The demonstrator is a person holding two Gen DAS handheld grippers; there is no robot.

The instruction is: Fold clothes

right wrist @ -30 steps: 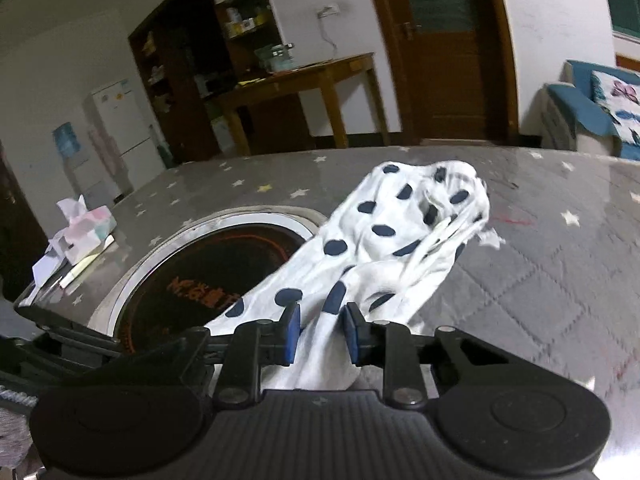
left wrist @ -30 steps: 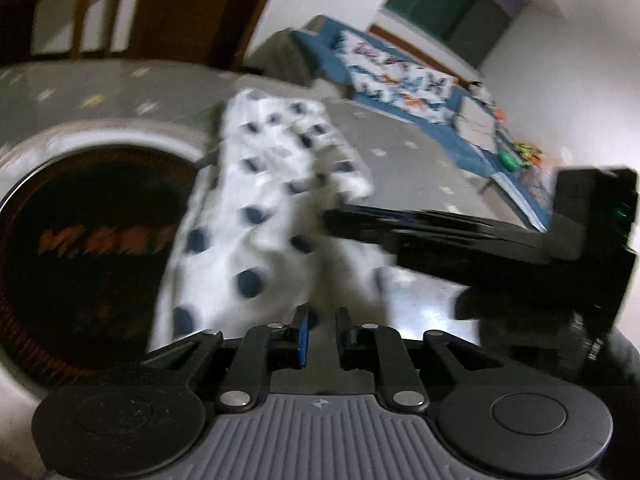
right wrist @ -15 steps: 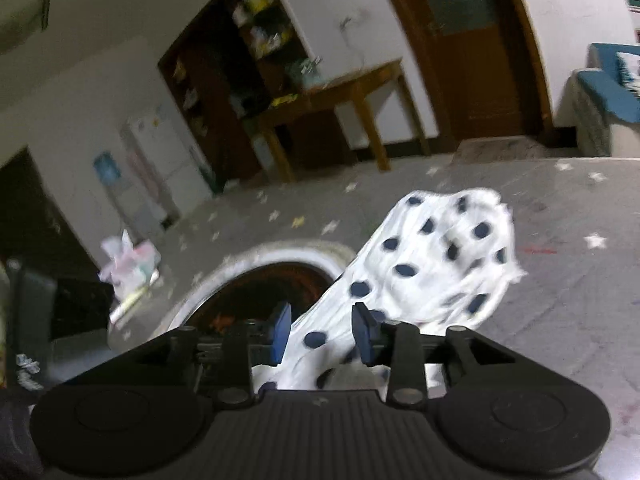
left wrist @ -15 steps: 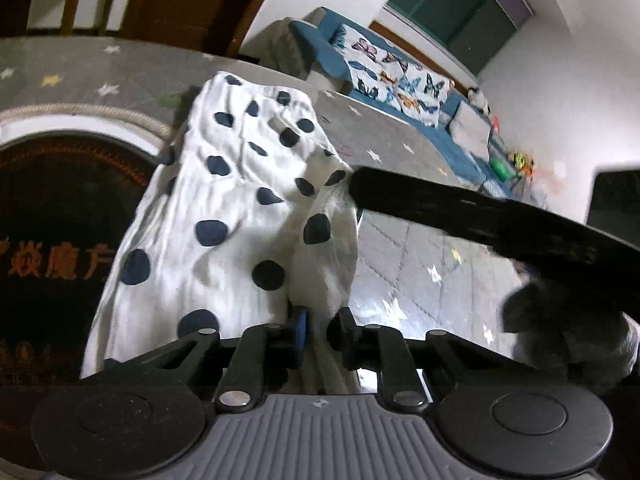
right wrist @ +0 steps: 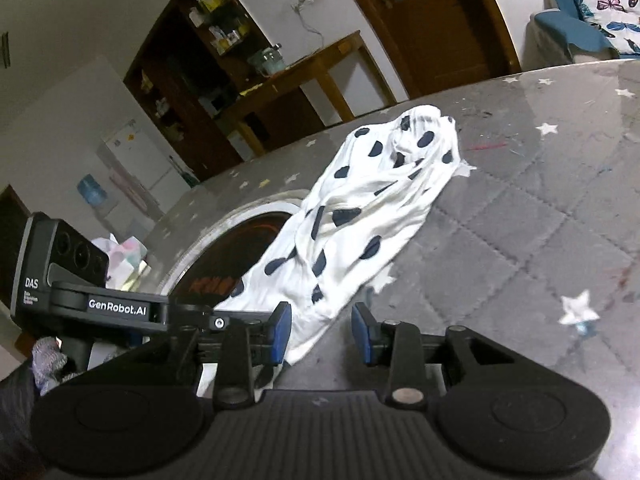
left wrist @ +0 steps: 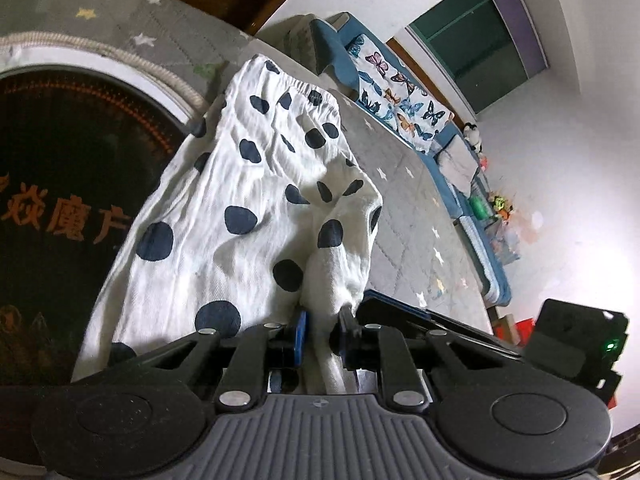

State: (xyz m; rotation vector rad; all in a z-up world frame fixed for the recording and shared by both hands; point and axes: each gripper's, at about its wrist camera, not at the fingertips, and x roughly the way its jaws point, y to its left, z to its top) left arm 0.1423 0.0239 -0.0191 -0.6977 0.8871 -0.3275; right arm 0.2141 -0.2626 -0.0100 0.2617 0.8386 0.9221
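Since a second ago the right tool [right wrist: 322,332] has let go: its jaws have just been opening and now stand apart, with only the loose near end of the spotted white garment [right wrist: 360,216] lying between them, untouched by the pads. The left tool [left wrist: 322,332] stays clenched on a bunched fold of the same garment [left wrist: 224,216]. In the left wrist view the cloth, earlier blurred and bunched, now lies spread flatter, its elastic waistband at the far end.

The garment stretches across the grey, star-printed desk [right wrist: 520,240], its near part overlapping the rim of a round dark inset panel [left wrist: 60,184]. A tissue pack [right wrist: 128,254] sits on the desk's far left edge. Beyond are a wooden side table [right wrist: 304,72] and a blue sofa with a butterfly cushion [left wrist: 400,96].

The left tool's body, seen from the right wrist, reads "GenRobot.AI" and "DAS". Orange Chinese characters glow on the dark panel.
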